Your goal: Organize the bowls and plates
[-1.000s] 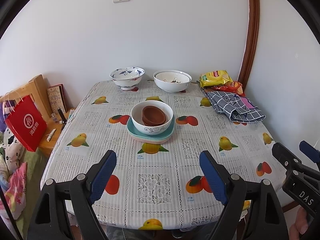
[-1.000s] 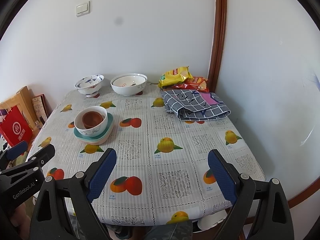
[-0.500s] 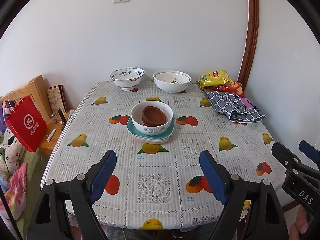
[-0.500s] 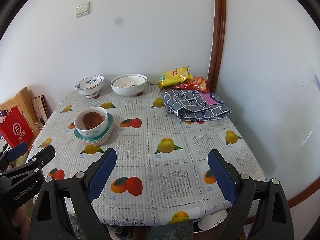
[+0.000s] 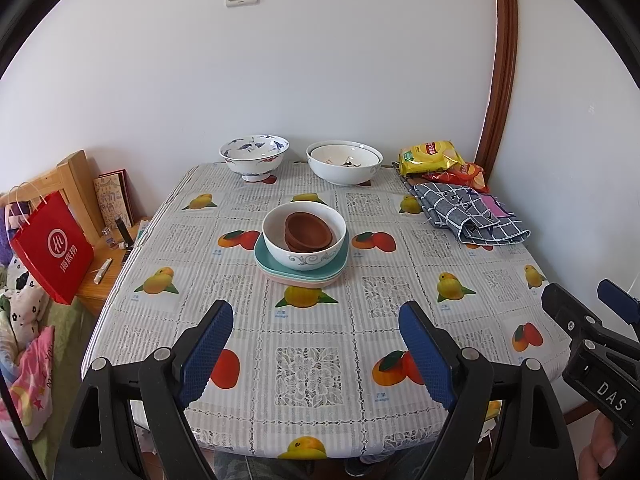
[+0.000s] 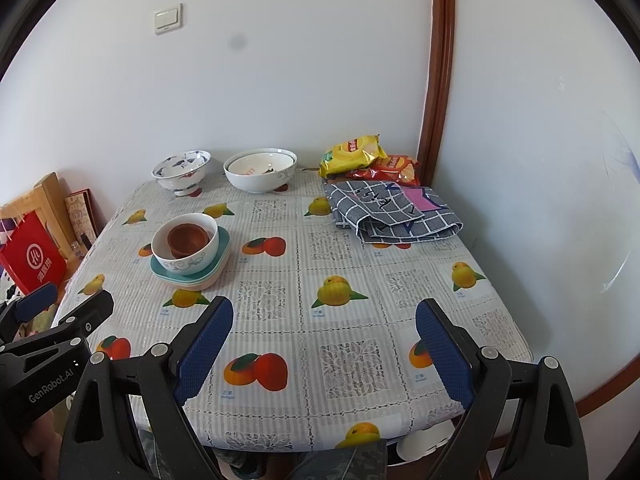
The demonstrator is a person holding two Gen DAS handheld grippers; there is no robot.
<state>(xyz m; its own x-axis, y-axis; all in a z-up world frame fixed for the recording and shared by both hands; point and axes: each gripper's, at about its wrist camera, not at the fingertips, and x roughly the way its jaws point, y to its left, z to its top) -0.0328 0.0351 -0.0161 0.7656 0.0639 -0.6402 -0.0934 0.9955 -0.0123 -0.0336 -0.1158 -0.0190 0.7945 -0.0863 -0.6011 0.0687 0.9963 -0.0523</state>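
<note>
A stack [image 5: 302,246] of plates, a white bowl and brown bowls sits mid-table. Two more bowls, blue-patterned [image 5: 254,156] and white [image 5: 344,162], stand beyond the stack by the wall. Both grippers, left [image 5: 316,344] and right [image 6: 324,344], hover spread wide and empty at the near edge. The stack lies straight ahead of the left one, likely nearer.
</note>
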